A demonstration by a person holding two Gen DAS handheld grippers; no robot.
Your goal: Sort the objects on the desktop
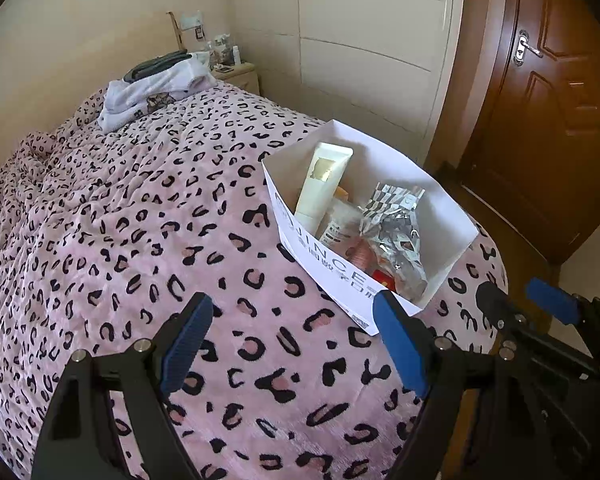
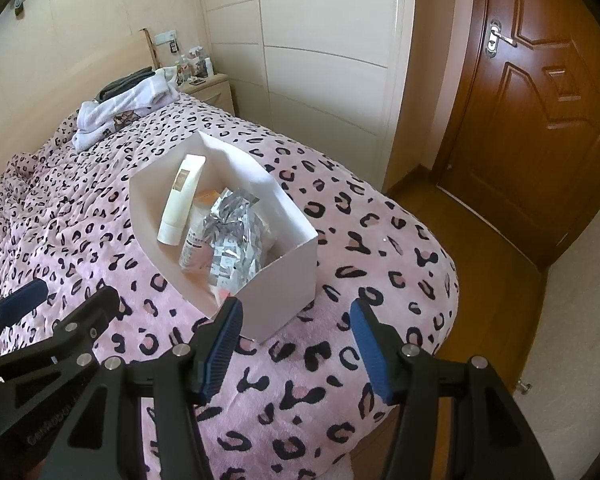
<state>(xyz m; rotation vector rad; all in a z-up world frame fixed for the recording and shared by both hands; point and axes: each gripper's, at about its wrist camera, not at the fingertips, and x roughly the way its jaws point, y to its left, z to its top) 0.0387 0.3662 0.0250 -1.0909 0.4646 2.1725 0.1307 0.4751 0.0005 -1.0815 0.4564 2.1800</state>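
Sitting on bed (image 1: 148, 216), white box (image 1: 444, 196) holds cream tube (image 1: 320, 184), crinkly foil bag (image 1: 396, 236); left gripper (image 1: 296, 340), right gripper (image 2: 296, 344) open, empty; tube light, smooth, slippery; grab middle.

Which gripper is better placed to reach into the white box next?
Probably the right gripper: the white box sits just ahead of its open, empty jaws. The left gripper is also open, but the box lies off to its right.

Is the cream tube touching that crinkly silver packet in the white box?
Apart. In the left wrist view, the cream tube leans left, and box wall shows between it and the silver packet.
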